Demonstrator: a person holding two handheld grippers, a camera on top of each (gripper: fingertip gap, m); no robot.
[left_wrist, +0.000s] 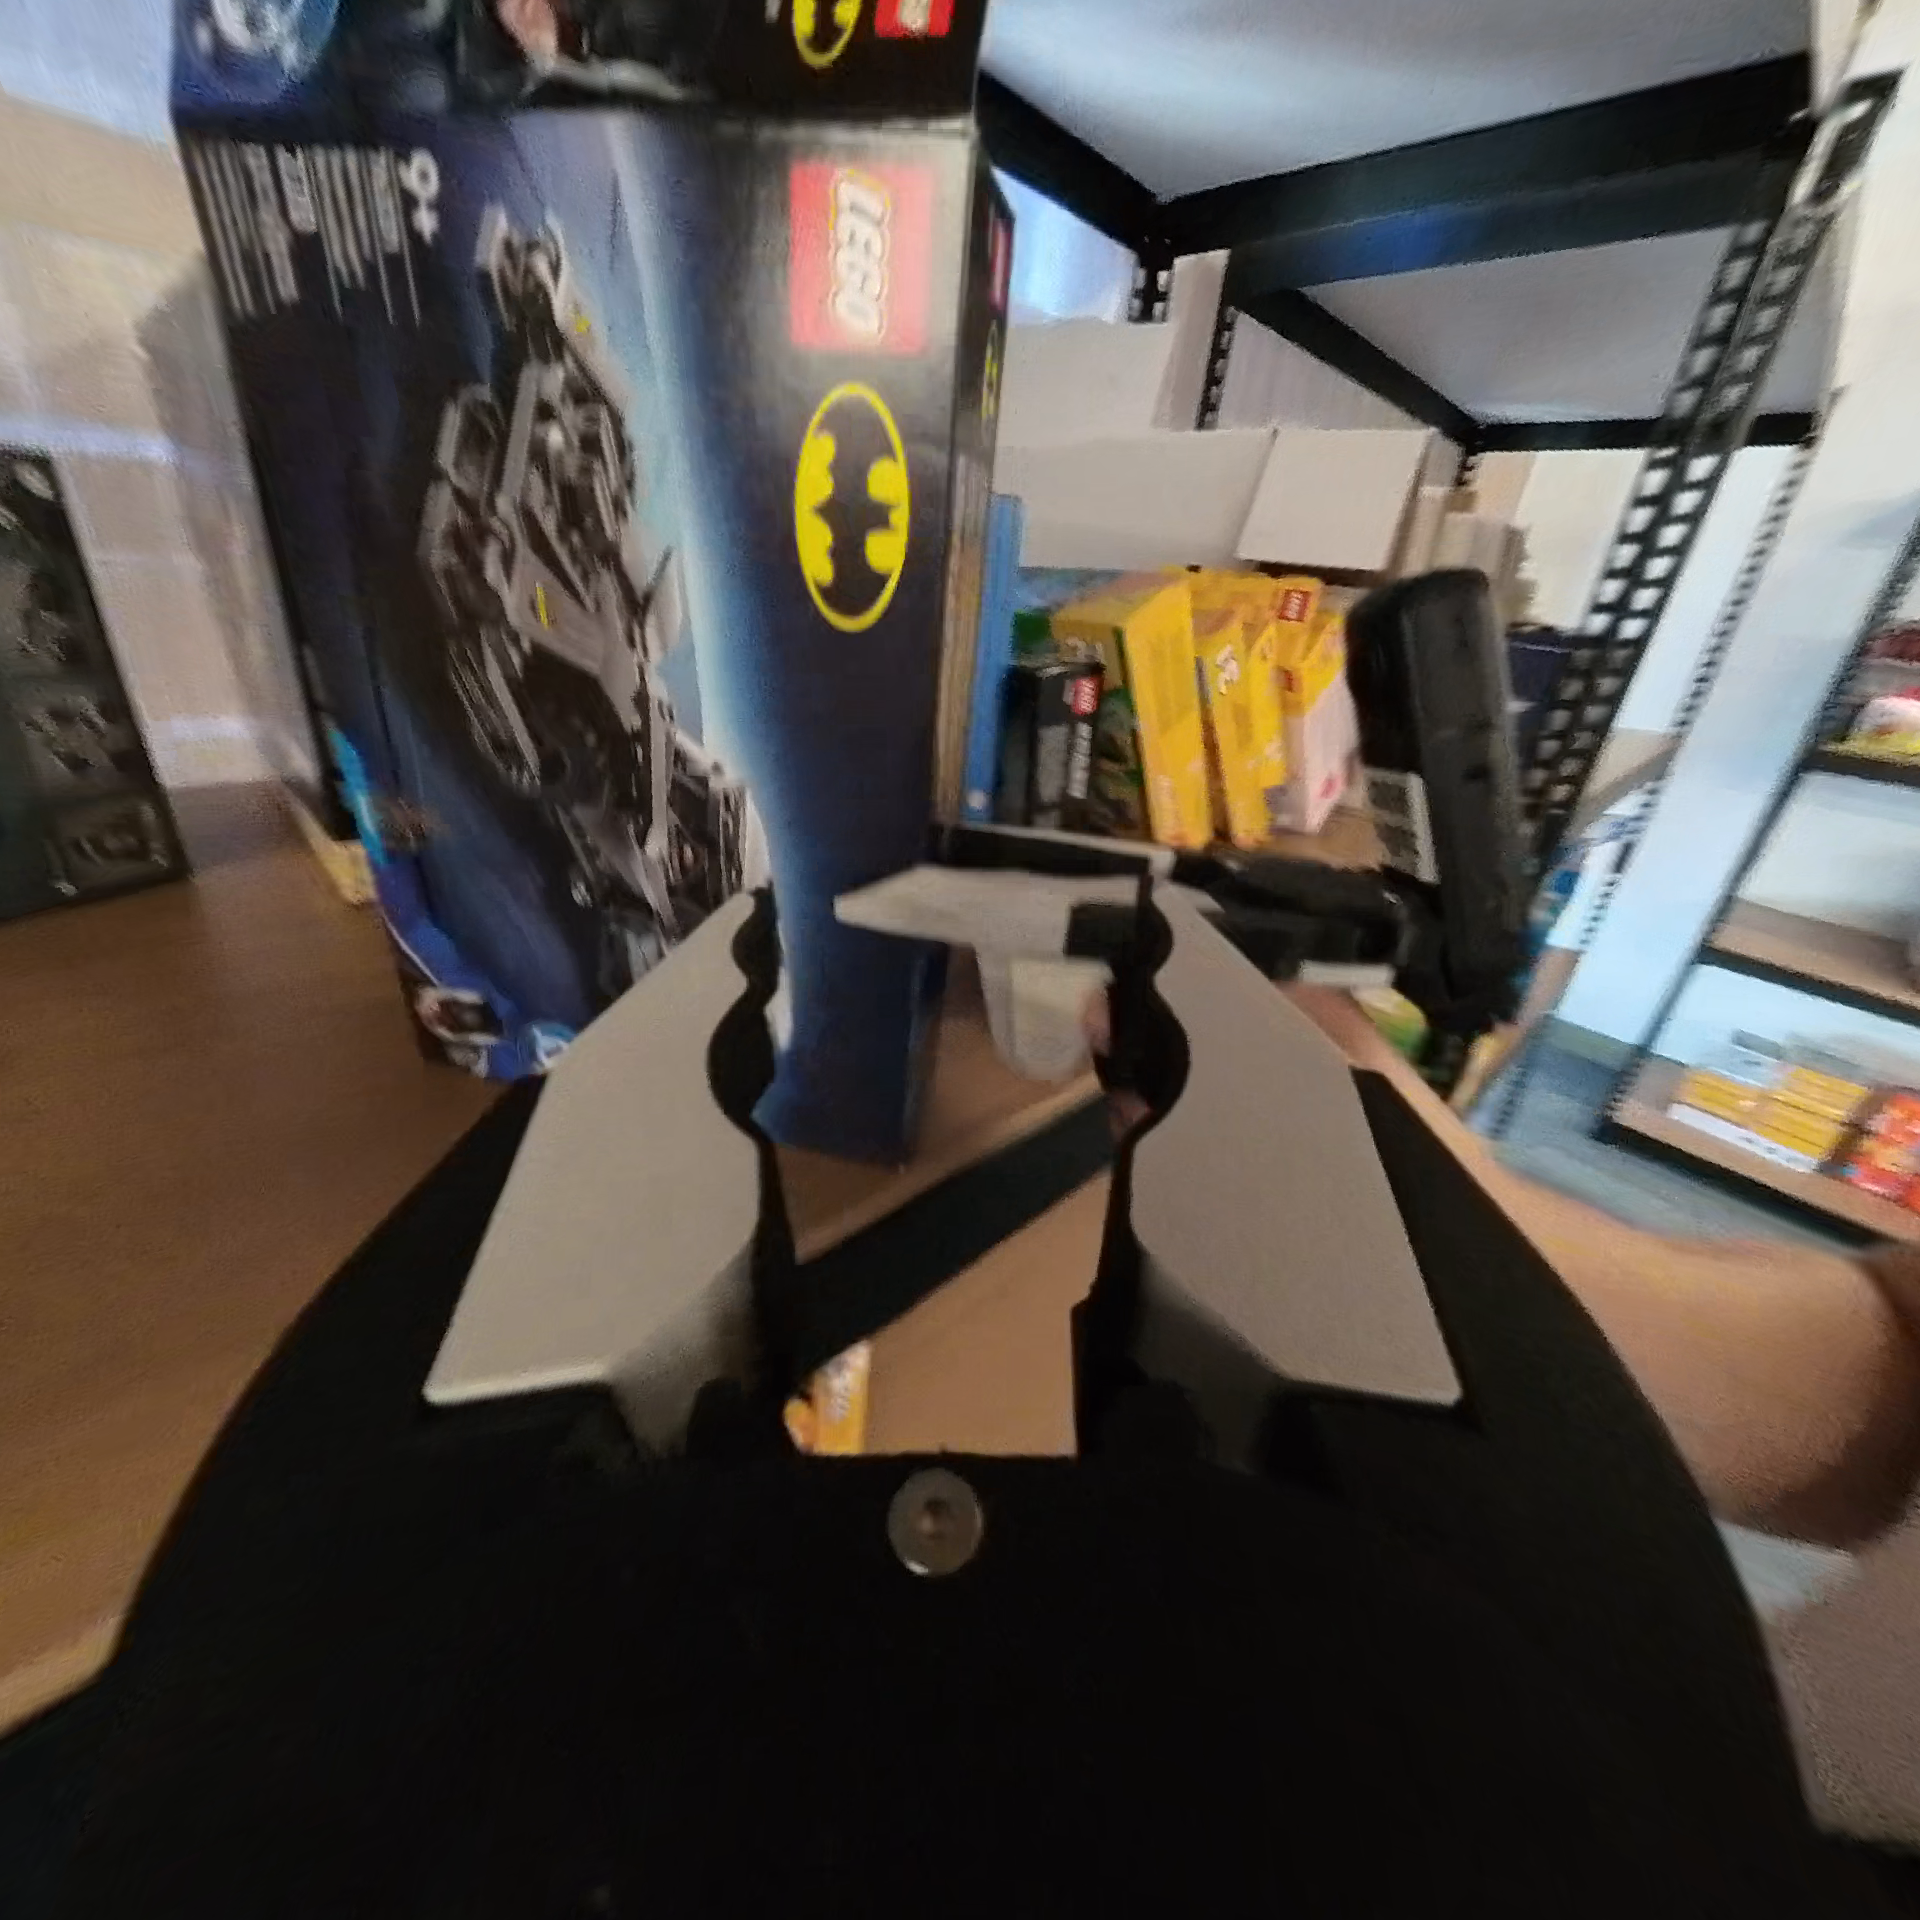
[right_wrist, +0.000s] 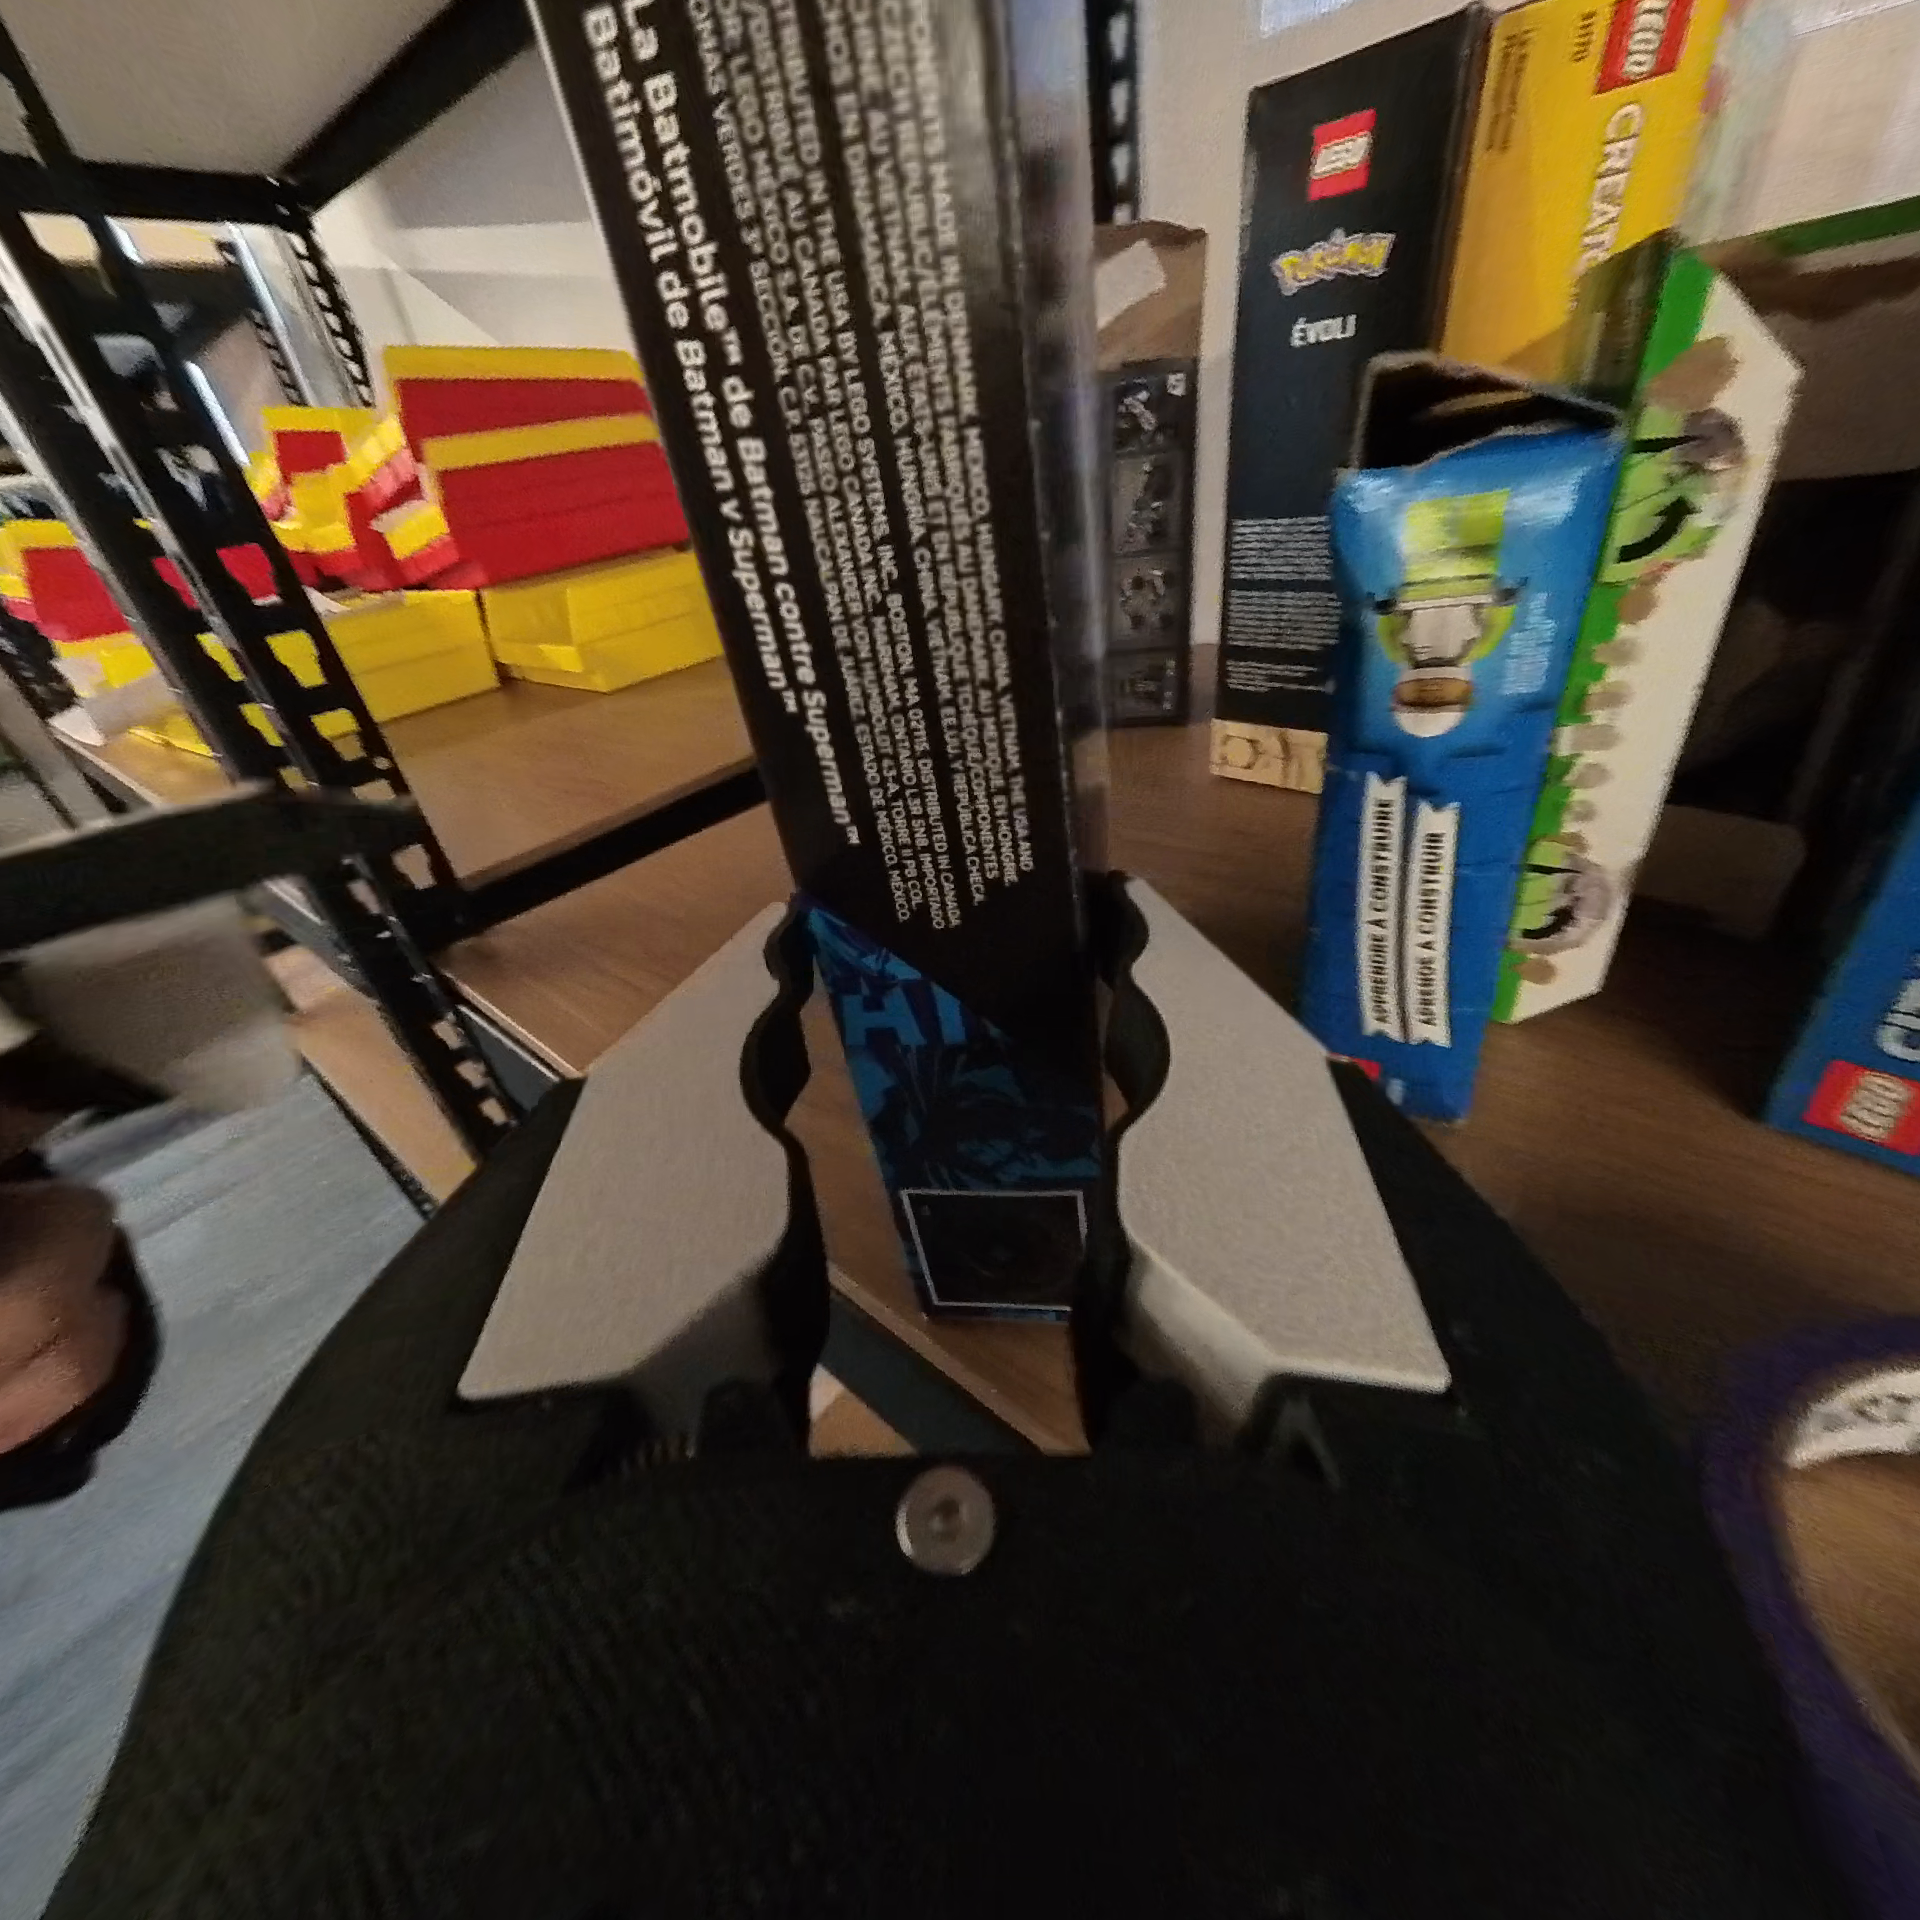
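A tall dark blue and black toy box stands on end on a wooden shelf. My left gripper is open and empty, just in front of the box's lower right corner. My right gripper shows side-on at the box's right edge. In the right wrist view the box's narrow printed side fills the gap between the fingers of my right gripper, which is shut on it near its bottom end. The box leans slightly to the left there.
Yellow boxes stand behind on a black metal rack; a dark box is at far left. Right of the held box stand a blue carton, a black box and a yellow-green box. Red-yellow boxes sit on a farther shelf.
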